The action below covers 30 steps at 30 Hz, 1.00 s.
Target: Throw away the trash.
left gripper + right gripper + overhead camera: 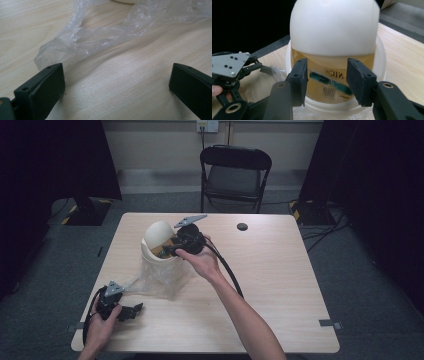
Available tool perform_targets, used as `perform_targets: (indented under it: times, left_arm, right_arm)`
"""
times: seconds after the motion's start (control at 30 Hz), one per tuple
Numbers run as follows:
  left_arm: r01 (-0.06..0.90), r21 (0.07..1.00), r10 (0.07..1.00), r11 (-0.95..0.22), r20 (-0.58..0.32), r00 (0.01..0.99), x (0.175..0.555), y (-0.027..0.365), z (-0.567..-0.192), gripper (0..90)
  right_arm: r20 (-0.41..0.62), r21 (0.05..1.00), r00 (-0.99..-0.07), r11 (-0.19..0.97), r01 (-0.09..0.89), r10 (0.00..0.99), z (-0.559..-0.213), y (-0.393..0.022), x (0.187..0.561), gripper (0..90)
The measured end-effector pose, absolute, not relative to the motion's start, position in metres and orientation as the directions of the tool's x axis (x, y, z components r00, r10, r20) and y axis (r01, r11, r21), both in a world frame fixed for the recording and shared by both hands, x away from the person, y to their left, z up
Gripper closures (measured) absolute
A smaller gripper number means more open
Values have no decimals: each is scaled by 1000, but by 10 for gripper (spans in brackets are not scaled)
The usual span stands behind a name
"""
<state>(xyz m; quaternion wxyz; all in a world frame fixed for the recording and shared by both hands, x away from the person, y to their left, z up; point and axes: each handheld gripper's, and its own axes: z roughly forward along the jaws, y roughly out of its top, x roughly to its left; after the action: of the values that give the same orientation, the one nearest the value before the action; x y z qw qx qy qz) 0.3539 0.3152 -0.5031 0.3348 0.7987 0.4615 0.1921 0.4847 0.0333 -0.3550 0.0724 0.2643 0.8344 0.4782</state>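
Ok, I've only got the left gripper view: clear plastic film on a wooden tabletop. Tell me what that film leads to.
Observer: It's a clear plastic bag bunched around a white bin that stands on the table.
Operator: Describe the bin's top.
Observer: It has a domed white swing lid, tipped so that an opening shows beneath it.
Operator: Now place the right gripper for me.
Observer: The right gripper is at that opening, jaws apart and gripping nothing.
Operator: Report what's inside.
Observer: A yellowish packet with dark green print; I can't read it.
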Motion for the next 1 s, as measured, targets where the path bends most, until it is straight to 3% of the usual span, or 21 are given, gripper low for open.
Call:
perform_targets:
  times: [0.27, 0.5, 0.87, 1.0]
  left_arm:
    - [609, 712, 866, -349, -3, 500, 354, 315, -503, 0]
    - [609, 712, 866, -349, -3, 500, 354, 315, -503, 0]
    - [608, 712, 866, -351, 0, 500, 354, 315, -503, 0]
    - [608, 712, 866, -351, 0, 500, 354, 315, -503, 0]
  right_arm:
    - [153, 820, -844, 411, 399, 514, -362, 35, 489, 502]
    - [144, 842, -820, 367, 396, 554, -354, 26, 484, 305]
    - [150, 863, -762, 293, 411, 630, -354, -3, 483, 141]
    - [148, 865, -762, 291, 409, 631, -356, -12, 479, 141]
